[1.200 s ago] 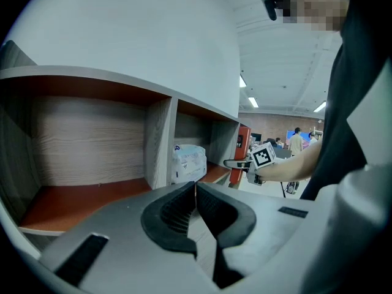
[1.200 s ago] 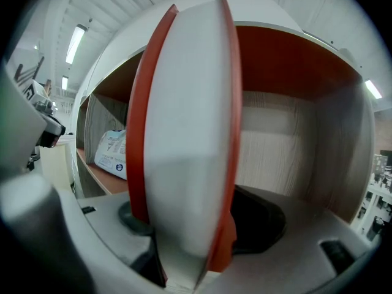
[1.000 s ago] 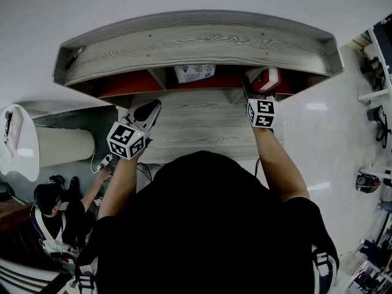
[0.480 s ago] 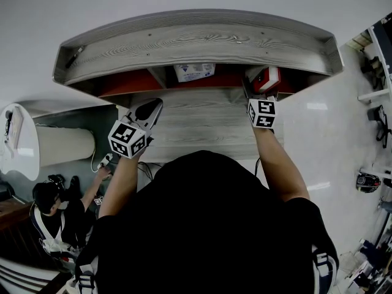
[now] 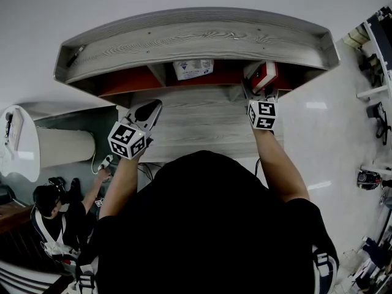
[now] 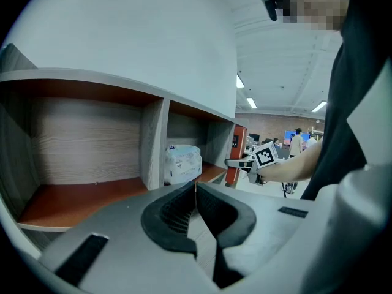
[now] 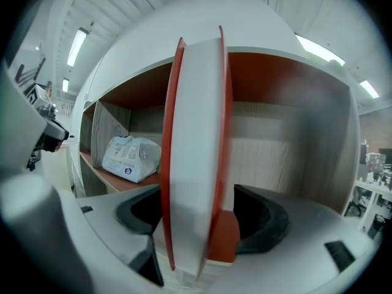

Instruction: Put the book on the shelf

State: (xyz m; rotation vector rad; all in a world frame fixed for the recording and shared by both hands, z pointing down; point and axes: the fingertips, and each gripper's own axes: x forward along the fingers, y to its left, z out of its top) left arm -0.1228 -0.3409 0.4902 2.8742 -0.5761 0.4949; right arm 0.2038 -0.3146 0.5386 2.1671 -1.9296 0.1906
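Observation:
A red-covered book (image 5: 263,75) stands upright in the right-hand compartment of the grey wooden shelf (image 5: 196,41), on its red-brown board. My right gripper (image 5: 260,94) reaches into that compartment. Its jaws have just been opening, and the book (image 7: 196,152) stands between the pads with a gap on the right side. The right gripper (image 7: 199,207) is open. My left gripper (image 5: 147,110) hovers in front of the shelf's left part, and in its own view the left gripper (image 6: 196,185) is shut and holds nothing. From there the book (image 6: 236,158) shows at the far right.
A white plastic packet (image 5: 193,69) lies in the middle compartment beside a divider (image 6: 153,143). The left compartment (image 6: 79,195) holds nothing. A person (image 5: 52,216) sits low at the left by a white rounded unit (image 5: 61,146). Equipment (image 5: 367,179) stands on the floor at the right.
The book now leans a little away from the right gripper's cube and sits slightly deeper in the compartment. Both hands have kept their places.

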